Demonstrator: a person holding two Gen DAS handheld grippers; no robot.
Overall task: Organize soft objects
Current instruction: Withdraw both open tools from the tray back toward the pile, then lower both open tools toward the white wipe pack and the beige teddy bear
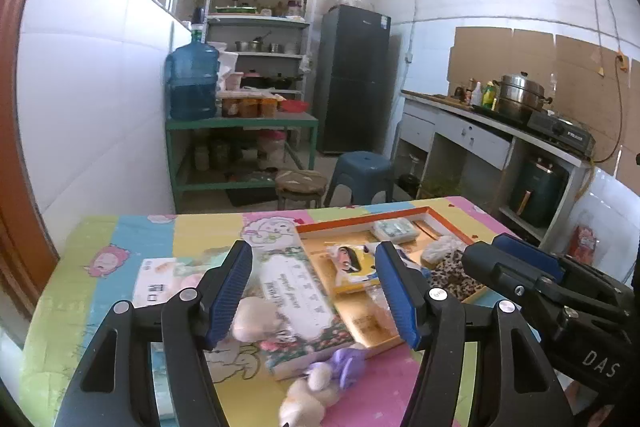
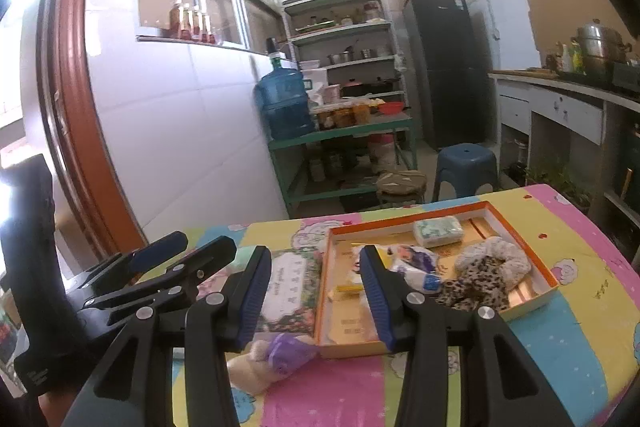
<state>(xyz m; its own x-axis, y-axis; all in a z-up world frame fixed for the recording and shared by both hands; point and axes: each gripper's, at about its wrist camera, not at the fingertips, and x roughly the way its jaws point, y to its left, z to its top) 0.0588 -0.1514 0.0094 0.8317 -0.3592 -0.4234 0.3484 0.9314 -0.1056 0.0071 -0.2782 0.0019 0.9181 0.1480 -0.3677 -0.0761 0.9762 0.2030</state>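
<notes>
Kitchen, table (image 2: 560,267) under a bright cartoon cloth. Both grippers hang above its near edge, pointed slightly down, side by side.

Left gripper (image 1: 316,291): jaws spread wide, nothing between the pads; the book and toy seen through the gap lie on the table below. Right gripper (image 2: 316,295): jaws parted, less wide than the left, also empty.

Orange-rimmed box (image 2: 516,223) lies open on the cloth, right of centre. In it: a leopard scrunchie (image 2: 472,287) at the near right, touching a grey fluffy scrunchie (image 2: 496,253) behind it; a tissue pack (image 2: 438,231) toward the far wall; a crumpled printed packet (image 2: 416,261) near the middle.

Floral book (image 1: 296,303) lies flat just left of the box, its edge against the box side. Plush toy (image 2: 260,363), cream with a purple bow, lies on the cloth outside the box, at the book's near corner and close to the box's near left corner. In the left wrist view a second cream plush piece (image 1: 256,319) rests beside the book; whether it belongs to the same toy I cannot tell.

Beyond the table: blue stool (image 1: 360,175), water jug (image 1: 192,83) on a green rack, dark fridge (image 1: 356,79).
</notes>
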